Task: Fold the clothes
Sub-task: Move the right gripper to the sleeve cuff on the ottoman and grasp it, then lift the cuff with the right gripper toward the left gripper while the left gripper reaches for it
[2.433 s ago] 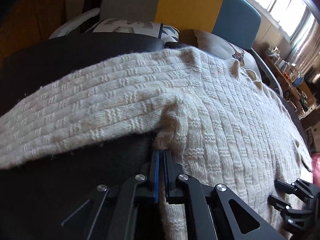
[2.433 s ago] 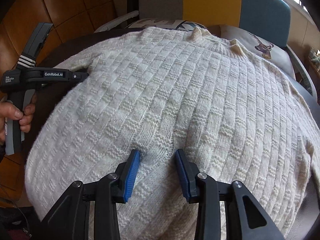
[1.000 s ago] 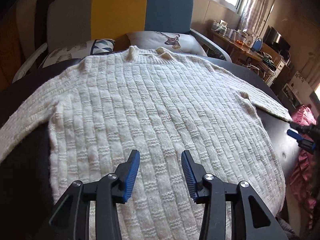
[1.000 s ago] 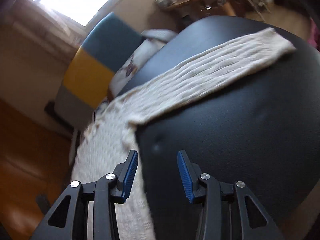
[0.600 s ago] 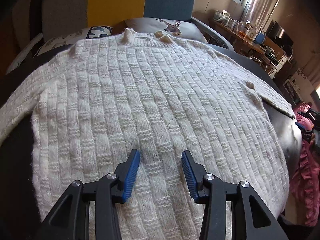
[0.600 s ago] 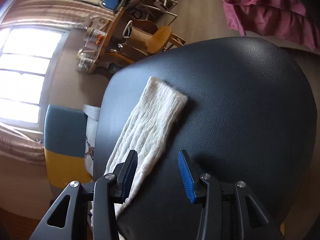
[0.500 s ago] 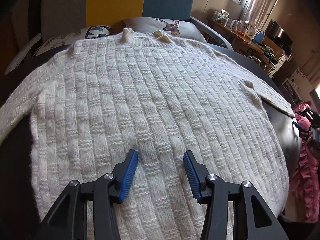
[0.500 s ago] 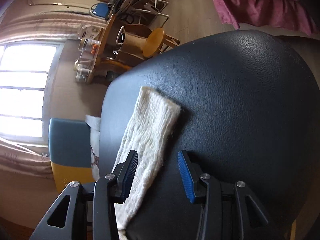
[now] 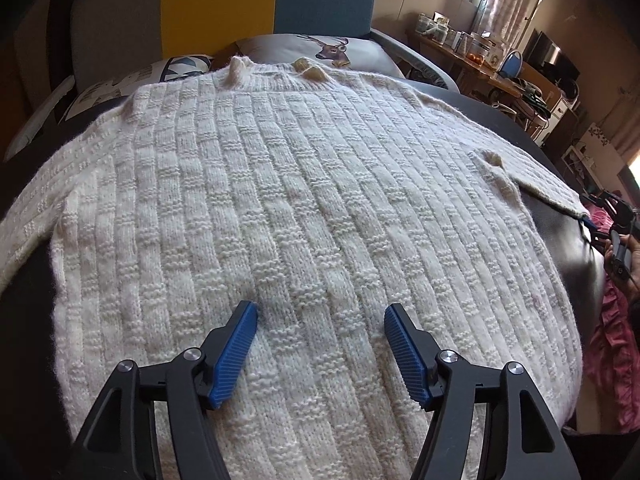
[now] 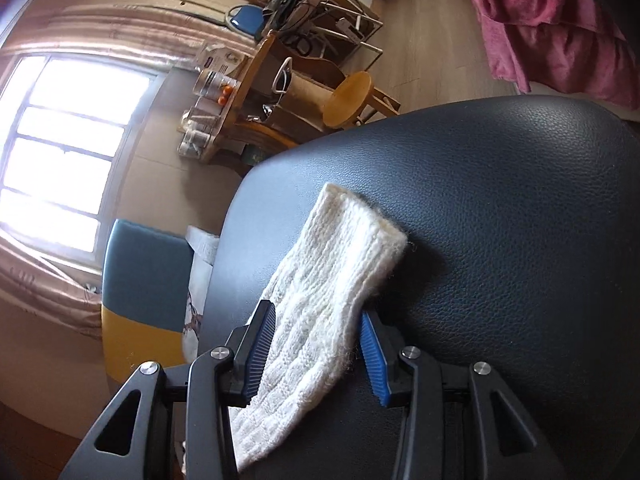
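A cream knitted sweater [image 9: 300,184] lies spread flat on a black leather surface [image 10: 500,220], collar toward the far side. My left gripper [image 9: 320,312] hovers over the lower middle of its body; the jaws are opening and nothing is pinched between them. The sweater's right sleeve [image 10: 332,280] stretches out to the cuff. My right gripper [image 10: 316,314] straddles that sleeve a little behind the cuff, one blue pad at each edge, without squeezing it. In the left wrist view the right gripper [image 9: 600,216] shows at the sleeve's end, held by a hand.
A grey, yellow and blue sofa back [image 9: 220,8] with a deer cushion [image 9: 320,48] stands beyond the collar. Pink cloth [image 10: 560,20] lies on the floor past the surface's edge. A wooden stool [image 10: 352,96] and a cluttered desk [image 10: 224,120] stand by the window.
My right gripper swung round from the sweater's side to the sleeve's end, and the sleeve now lies between its fingers. My left gripper's jaws have spread wider over the sweater body.
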Tool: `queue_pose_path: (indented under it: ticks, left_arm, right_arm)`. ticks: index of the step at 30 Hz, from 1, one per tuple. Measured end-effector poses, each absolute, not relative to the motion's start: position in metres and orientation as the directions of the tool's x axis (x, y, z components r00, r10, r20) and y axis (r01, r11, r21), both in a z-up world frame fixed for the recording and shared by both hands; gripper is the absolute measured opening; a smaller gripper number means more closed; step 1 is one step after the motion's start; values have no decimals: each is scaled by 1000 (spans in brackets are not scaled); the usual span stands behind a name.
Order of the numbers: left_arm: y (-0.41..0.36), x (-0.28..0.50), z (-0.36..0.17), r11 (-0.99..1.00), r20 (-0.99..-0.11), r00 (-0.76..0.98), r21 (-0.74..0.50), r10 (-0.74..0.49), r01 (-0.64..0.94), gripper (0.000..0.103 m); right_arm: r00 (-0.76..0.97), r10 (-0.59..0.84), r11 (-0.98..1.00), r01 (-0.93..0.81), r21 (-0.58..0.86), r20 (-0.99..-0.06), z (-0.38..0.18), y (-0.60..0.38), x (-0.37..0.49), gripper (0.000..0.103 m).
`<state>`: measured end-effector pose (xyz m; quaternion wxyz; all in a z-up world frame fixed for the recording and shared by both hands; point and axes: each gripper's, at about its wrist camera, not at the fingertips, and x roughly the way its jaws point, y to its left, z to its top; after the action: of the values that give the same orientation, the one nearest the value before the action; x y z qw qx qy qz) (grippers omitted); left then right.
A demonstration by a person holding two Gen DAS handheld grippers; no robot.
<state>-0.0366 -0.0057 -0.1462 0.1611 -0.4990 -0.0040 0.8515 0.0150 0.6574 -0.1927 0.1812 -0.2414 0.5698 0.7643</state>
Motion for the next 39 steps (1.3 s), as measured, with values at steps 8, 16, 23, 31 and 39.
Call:
queue_pose_path:
  ticks: [8,16,23,31,39]
  left_arm:
    - [-6,-38,-147,-945,-848,-447,-170,285,-279,71]
    - [-7,-37,-146,-945,-850,-441,-178,288,-274,71]
    - [-5,-37,-146,-945,-856,-435,-169,281,-279,73]
    - [-8,-41,-144,-944,-860,-413,-203,300,-261,73]
    - [-8,-69,-120,-887,-812,-358,-408,462,-219,72]
  right_arm:
    - [-814,-11,-235,-562,793,-580,-195,657,13,43]
    - [-809,-52,-274,-553,787,-586,-196,652,7,35]
    - [-788,-22,-278,-587,761,-616,-204,648,12,6]
    - [-807,-64,-357,-530,769,-586,-190,638,-3,6]
    - [-781,-163,-653,-372,659,-602,-140,575,-56,6]
